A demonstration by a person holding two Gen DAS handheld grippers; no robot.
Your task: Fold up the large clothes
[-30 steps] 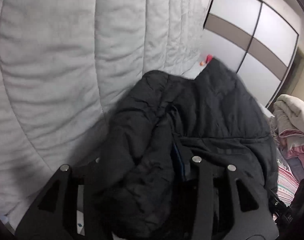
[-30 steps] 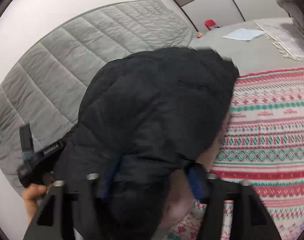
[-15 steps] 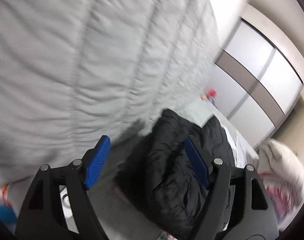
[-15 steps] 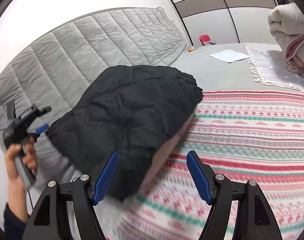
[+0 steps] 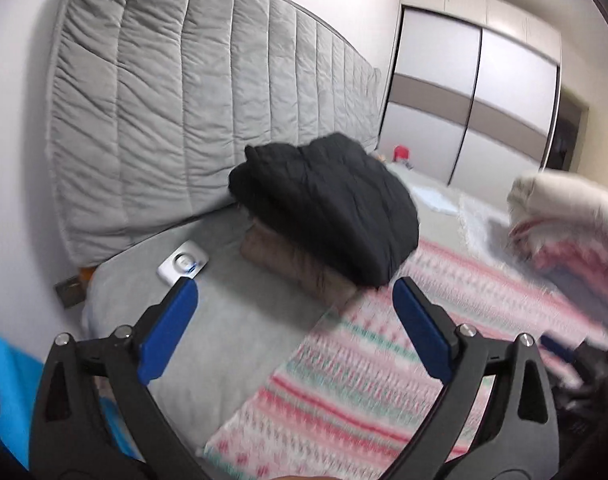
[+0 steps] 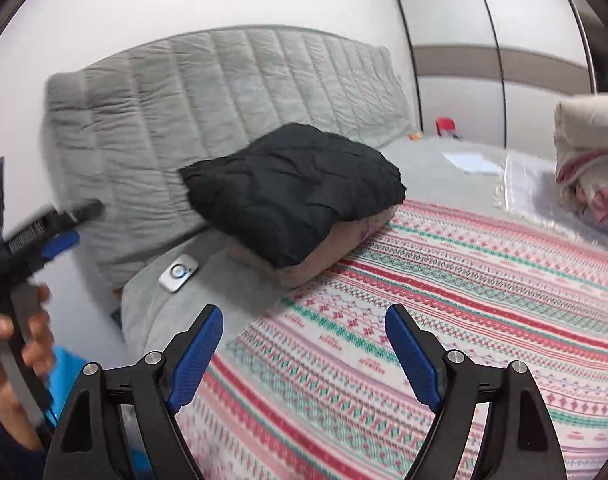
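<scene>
**Both grippers drawn back from the folded jacket**

Since a second ago the black jacket (image 6: 292,188) has been released; the left gripper (image 5: 294,332) and right gripper (image 6: 304,354) are held spread, empty. Nearest, one striped patterned blanket (image 6: 443,320) covers the bed. One jacket is folded atop one brownish garment (image 6: 315,264) at the blanket's left edge, beside one white controller (image 6: 178,273). Beyond, one grey quilted headboard (image 5: 208,100) and one wardrobe (image 5: 483,108) are seen.

Each claw is a matte black frame with triangular cut-outs, round silver screws at the joints and blue pads lining its two fingers: the left claw (image 5: 294,304) and right claw (image 6: 304,326) match. The bare-skinned left hand (image 6: 14,344) emerges from a dark navy sleeve.
</scene>
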